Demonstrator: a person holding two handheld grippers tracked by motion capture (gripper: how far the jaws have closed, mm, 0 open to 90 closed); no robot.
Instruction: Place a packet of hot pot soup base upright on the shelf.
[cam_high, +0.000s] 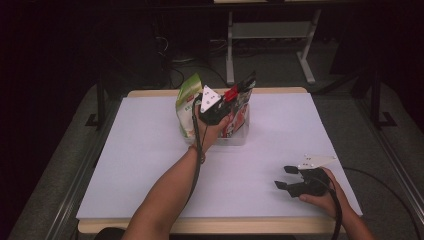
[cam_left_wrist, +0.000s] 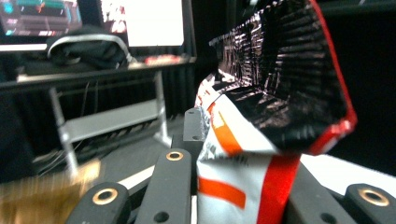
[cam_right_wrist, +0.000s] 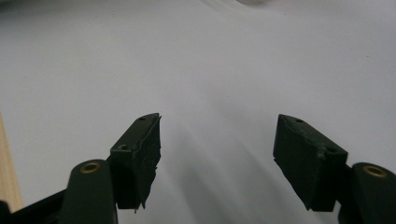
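Your left gripper (cam_high: 235, 97) pinches a snack bag (cam_left_wrist: 261, 140) over the clear bin (cam_high: 239, 137).

The black, white and red bag sits clamped between its jaws, beside a green bag (cam_high: 189, 102) at the bin's left. Your right gripper (cam_high: 286, 177) rests on the white table (cam_high: 150, 160), jaws spread, nothing between them.
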